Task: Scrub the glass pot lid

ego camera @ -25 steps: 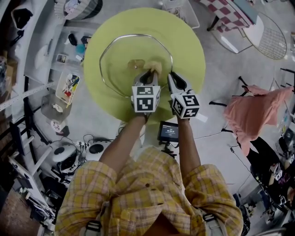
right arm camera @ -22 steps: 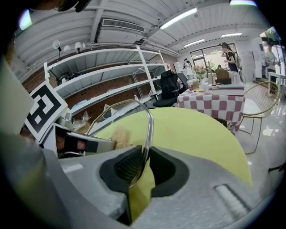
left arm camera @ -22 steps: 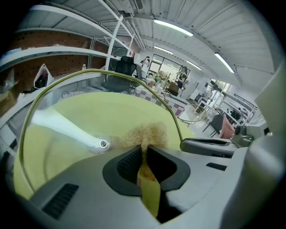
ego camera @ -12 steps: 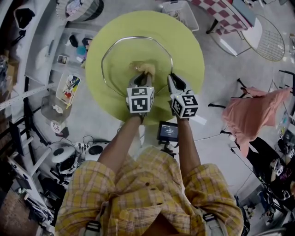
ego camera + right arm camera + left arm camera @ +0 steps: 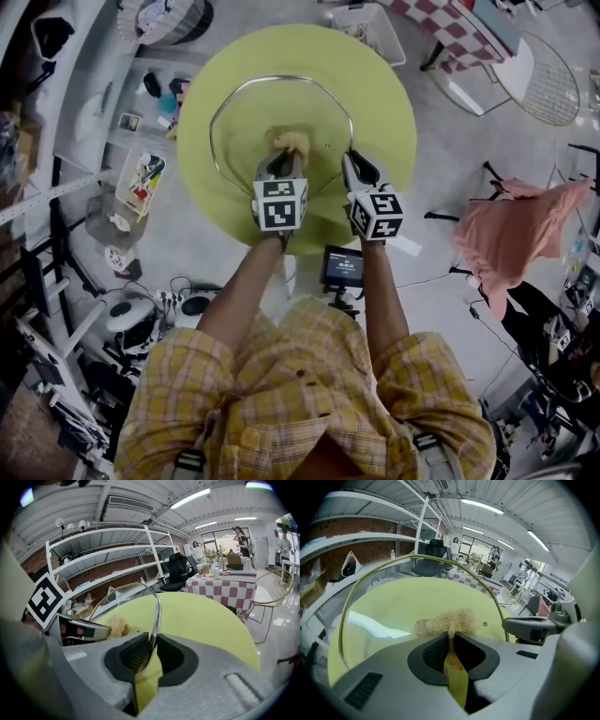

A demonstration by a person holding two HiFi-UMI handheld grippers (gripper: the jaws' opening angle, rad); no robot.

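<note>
A glass pot lid (image 5: 246, 122) with a metal rim stands tilted over the round green table (image 5: 380, 89). My right gripper (image 5: 352, 161) is shut on the lid's rim (image 5: 157, 605) at its near right edge, and the rim runs up between its jaws (image 5: 151, 644). My left gripper (image 5: 284, 159) is shut on a tan fibrous scrubber (image 5: 292, 142), which presses on the glass near the lid's middle. In the left gripper view the scrubber (image 5: 451, 620) sticks out past the gripper (image 5: 451, 637) against the glass (image 5: 403, 602). The right gripper view shows the scrubber (image 5: 119, 626) left of the rim.
Shelving with small items (image 5: 141, 178) runs along the left. A white basket (image 5: 370, 23) sits beyond the table, with a checked table (image 5: 459, 23) and a wire chair (image 5: 553, 80) at the far right. A small screen on a stand (image 5: 342, 267) is near the table's front edge. Pink cloth (image 5: 511, 234) hangs at the right.
My left gripper has slid left across the glass with the scrubber. The right gripper has kept its hold on the rim in about the same place.
</note>
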